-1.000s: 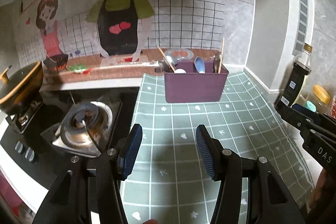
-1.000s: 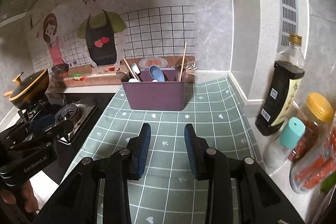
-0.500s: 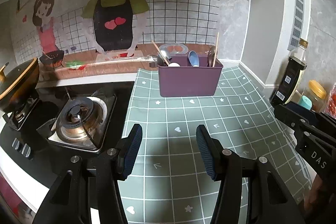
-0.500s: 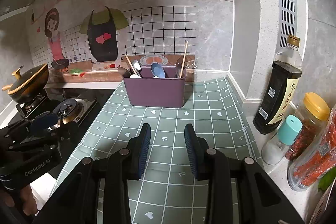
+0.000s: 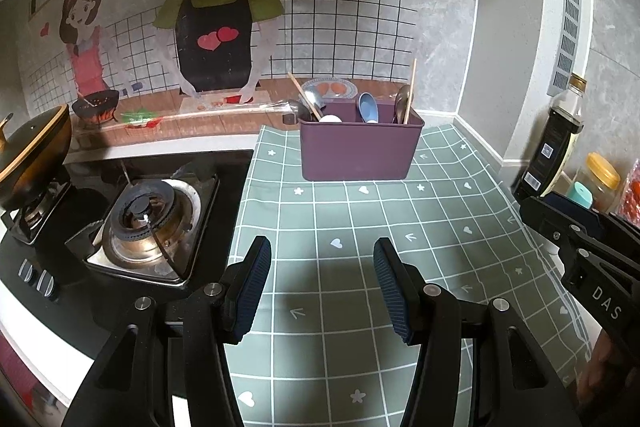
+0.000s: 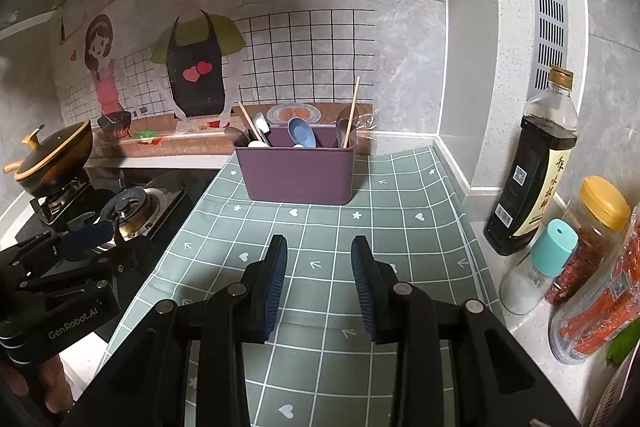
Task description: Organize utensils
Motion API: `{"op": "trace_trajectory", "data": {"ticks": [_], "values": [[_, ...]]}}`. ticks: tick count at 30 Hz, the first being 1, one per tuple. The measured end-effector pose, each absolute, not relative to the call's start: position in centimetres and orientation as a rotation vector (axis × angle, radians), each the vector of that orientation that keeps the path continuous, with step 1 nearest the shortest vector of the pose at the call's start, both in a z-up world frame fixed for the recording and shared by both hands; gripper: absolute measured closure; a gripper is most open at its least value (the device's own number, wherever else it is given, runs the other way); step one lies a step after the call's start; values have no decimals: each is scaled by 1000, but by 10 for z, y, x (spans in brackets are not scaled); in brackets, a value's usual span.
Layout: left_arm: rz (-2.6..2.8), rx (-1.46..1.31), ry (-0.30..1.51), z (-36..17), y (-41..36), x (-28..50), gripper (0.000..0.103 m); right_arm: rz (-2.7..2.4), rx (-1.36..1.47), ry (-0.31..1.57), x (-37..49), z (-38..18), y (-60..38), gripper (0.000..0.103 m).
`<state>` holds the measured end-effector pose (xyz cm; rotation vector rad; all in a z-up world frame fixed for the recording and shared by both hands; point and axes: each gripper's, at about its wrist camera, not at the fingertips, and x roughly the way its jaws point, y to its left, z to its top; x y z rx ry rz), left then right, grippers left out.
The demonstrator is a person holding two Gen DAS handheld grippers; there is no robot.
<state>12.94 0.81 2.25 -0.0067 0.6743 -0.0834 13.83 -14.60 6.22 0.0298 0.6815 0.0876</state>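
Green checked mat (image 5: 360,227) is lying bare under me while I am hovering my left gripper (image 5: 322,283) and right gripper (image 6: 319,277), both released and empty, well short of the bin (image 5: 356,151) ahead, so I judge reaching in slowly, one utensil each, best.

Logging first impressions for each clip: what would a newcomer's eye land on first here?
Probably the purple plastic utensil caddy at the back of the green grid-patterned mat, bristling with spoons and wooden chopsticks. Behind it, a cartoon mural of a cook in a black apron fills the wall. In the foreground, the left gripper and right gripper hang open and empty over the mat.
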Motion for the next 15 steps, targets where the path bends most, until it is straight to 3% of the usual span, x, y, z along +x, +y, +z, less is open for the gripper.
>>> {"op": "trace_trajectory", "data": {"ticks": [15], "values": [[-98, -7, 683, 20, 6, 131, 49, 83, 32, 684, 138, 61, -147, 71]]}}
